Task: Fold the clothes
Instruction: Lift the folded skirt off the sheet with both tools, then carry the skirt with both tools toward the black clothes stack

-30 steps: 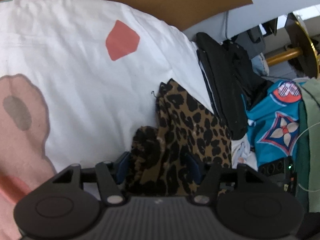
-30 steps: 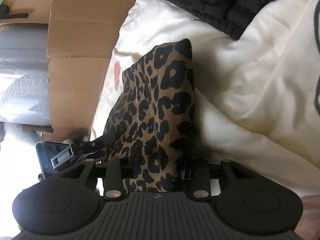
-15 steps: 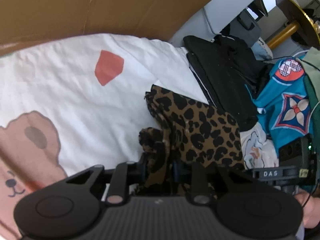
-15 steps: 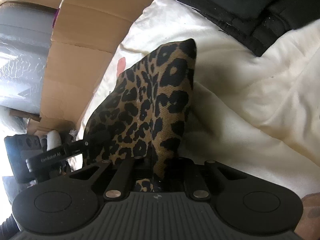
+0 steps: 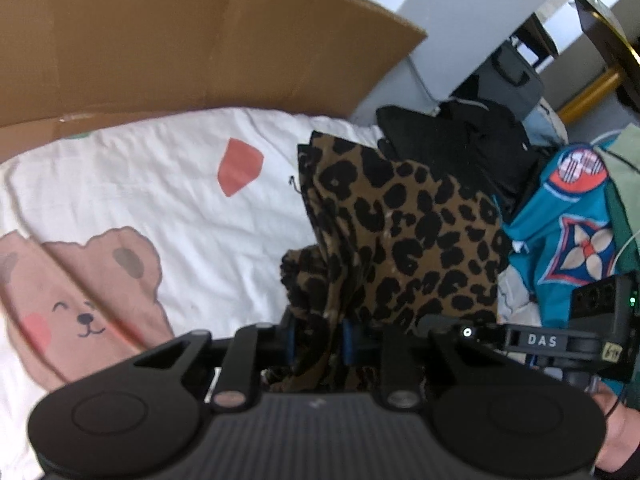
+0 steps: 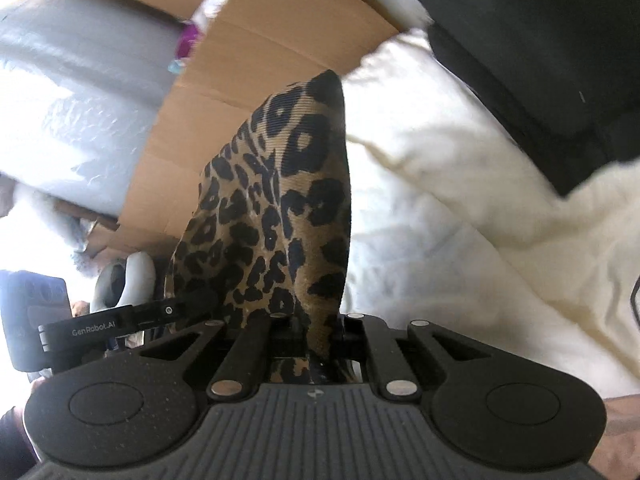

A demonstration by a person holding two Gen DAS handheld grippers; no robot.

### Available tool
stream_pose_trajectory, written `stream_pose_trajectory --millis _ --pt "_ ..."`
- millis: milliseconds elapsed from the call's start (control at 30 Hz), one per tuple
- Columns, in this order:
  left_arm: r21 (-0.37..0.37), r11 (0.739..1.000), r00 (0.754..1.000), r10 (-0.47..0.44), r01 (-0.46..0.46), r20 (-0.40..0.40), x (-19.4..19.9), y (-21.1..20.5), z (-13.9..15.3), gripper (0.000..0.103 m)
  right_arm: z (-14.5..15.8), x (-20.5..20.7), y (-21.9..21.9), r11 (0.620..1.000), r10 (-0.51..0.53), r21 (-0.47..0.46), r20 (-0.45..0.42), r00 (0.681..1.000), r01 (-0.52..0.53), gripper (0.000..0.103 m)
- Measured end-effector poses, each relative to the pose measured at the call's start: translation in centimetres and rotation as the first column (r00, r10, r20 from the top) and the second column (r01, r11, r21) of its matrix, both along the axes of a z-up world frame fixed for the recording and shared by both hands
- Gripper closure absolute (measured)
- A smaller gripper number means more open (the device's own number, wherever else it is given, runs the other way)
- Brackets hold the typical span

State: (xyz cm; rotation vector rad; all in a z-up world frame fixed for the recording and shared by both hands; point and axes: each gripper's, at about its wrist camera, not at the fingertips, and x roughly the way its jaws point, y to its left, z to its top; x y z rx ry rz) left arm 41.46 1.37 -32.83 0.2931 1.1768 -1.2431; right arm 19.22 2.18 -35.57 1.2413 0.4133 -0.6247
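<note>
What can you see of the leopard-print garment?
The leopard-print garment is tan ribbed-looking fabric with black spots, folded into layers and bunched at its near end. Both grippers are shut on it: the left gripper clamps the gathered edge, the right gripper another. It is lifted to a peak over the white bear-print bedsheet, with dark clothes behind it.

You've got the white bear-print sheet point(image 5: 132, 208) as your base. Behind it, brown cardboard point(image 5: 168, 40) stands like a wall; right of that, a pale grey wall point(image 5: 472, 8). Far right of the sheet, a gold-coloured pole point(image 5: 592, 88). Right-wrist cam: strong daylight left of the cardboard point(image 6: 280, 40), blown out.
</note>
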Motion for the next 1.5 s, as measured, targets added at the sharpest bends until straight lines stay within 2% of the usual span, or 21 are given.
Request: stream_pose_trajectory --millis 100,467,700,867,1333,1500 --pt "-0.018 1.000 1.000 0.009 -0.009 0.011 -0.6 0.0 2.5 0.081 2.5 -0.4 0.0 0.999 0.018 -0.031 -0.004 1.000 -0.019 0.098" --pt "-0.126 0.991 0.993 0.054 -0.041 0.103 -4.4 -0.7 14.5 0.081 14.8 -2.4 -1.7 0.983 0.017 -0.183 0.004 1.000 -0.016 0.098" --pt "-0.204 0.974 0.983 0.132 -0.104 0.127 -7.3 -0.6 21.5 0.081 23.1 -3.6 -2.4 0.958 0.008 -0.286 -0.020 1.000 -0.014 0.098" --pt "-0.266 0.957 0.980 0.152 -0.113 0.132 -9.1 0.6 26.2 0.081 28.6 -5.2 -2.6 0.941 0.001 -0.338 -0.011 1.000 -0.005 0.098" --pt "-0.378 0.917 0.971 0.192 -0.127 0.140 -14.0 2.3 36.7 0.081 42.6 -8.5 -1.1 0.879 0.001 -0.477 -0.022 1.000 -0.012 0.098" --pt "-0.412 0.900 0.972 0.205 -0.141 0.115 -15.7 2.4 39.4 0.081 47.6 -10.1 -1.4 0.855 0.012 -0.518 -0.034 0.999 -0.028 0.098"
